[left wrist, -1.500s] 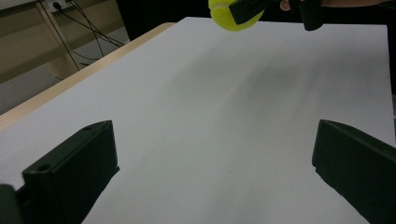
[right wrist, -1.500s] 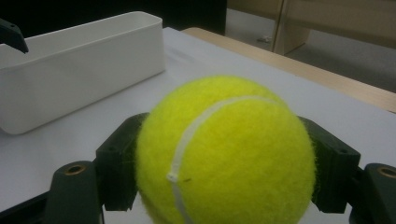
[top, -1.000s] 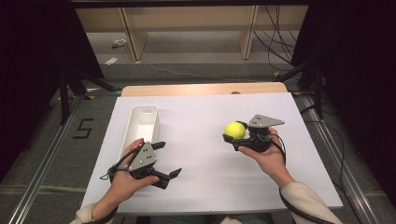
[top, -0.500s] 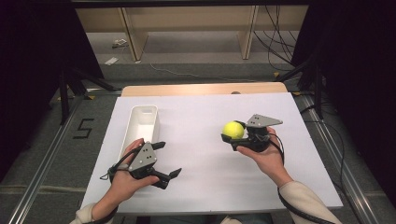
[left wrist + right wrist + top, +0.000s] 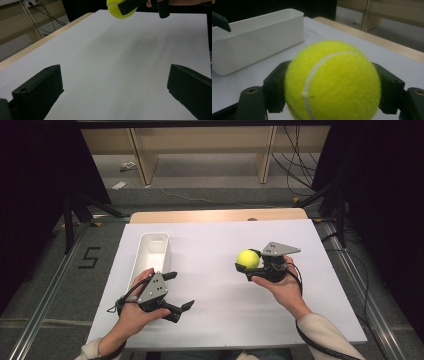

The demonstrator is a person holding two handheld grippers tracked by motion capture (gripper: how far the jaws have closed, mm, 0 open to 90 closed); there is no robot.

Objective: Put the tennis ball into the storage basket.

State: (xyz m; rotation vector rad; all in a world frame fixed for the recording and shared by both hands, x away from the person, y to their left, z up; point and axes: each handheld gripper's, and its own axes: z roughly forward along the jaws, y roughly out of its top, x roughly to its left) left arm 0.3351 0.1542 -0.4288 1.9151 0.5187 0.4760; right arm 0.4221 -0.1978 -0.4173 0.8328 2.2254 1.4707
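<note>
The right gripper (image 5: 250, 264) is clenched on a tennis ball (image 5: 248, 258), its jaws pressing the ball from both sides and holding it above the white table (image 5: 215, 320). Compared with a second ago, the ball has drifted a little toward the left and slightly up — a small shift, but it points toward the white bin (image 5: 151, 251) standing on the left part of the table. That suggests the carry has begun and the drop into the bin is the step ahead; the ball and the bin are well apart for now.

The left gripper (image 5: 175, 292) has hardly moved. It rests low near the bin's near end with its jaws spread wide and nothing between them, and from its own view the ball (image 5: 120, 9) hangs at the top edge, partly cut off.

In the right gripper view the ball (image 5: 332, 82) blocks most of what lies ahead — the bin (image 5: 257, 40) shows only its near wall and rim, so its inside cannot be made out from there.
</note>
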